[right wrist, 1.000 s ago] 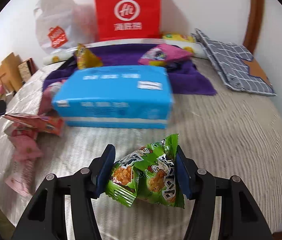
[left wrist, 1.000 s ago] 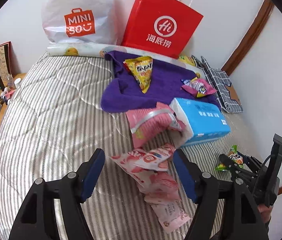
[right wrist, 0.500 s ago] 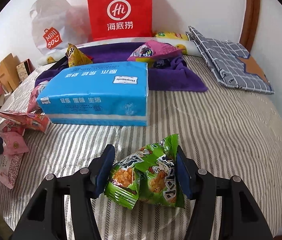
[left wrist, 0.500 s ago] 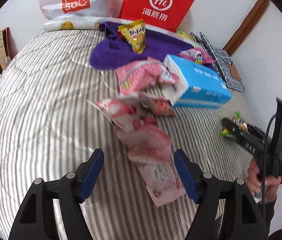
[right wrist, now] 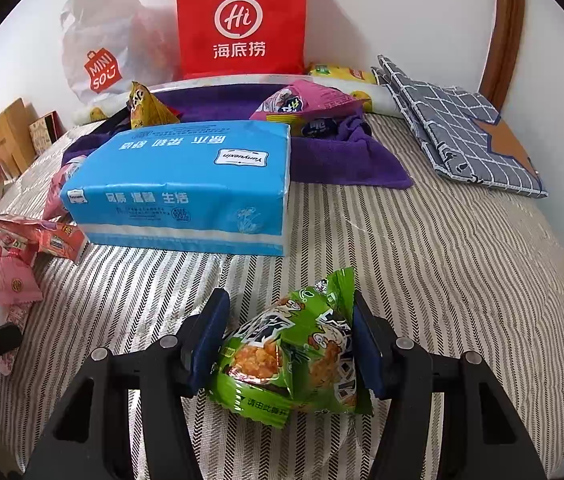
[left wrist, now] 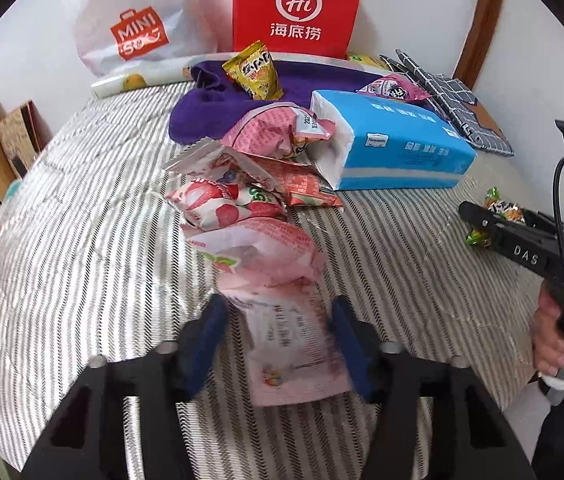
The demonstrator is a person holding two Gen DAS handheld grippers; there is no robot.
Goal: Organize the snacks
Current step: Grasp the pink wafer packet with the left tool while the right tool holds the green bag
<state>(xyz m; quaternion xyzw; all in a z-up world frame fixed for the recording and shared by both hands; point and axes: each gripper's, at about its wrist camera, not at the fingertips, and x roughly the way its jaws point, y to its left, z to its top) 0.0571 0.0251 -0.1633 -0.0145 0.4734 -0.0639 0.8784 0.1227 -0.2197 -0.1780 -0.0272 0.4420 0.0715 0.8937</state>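
Moved: left gripper (left wrist: 278, 334) dropped over the pink snack strip (left wrist: 282, 320) at lower centre, jaws just closing around it.
Right gripper (right wrist: 286, 340): clamped green packet (right wrist: 294, 356).
Risk: linked strip could drag neighbours.

Left hand-held gripper (left wrist: 278, 340) closing, pink snack packet (left wrist: 294, 344) between

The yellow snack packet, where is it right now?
In the left wrist view the yellow snack packet stands far back on the purple towel, just in front of the red paper bag, left of the blue tissue pack.
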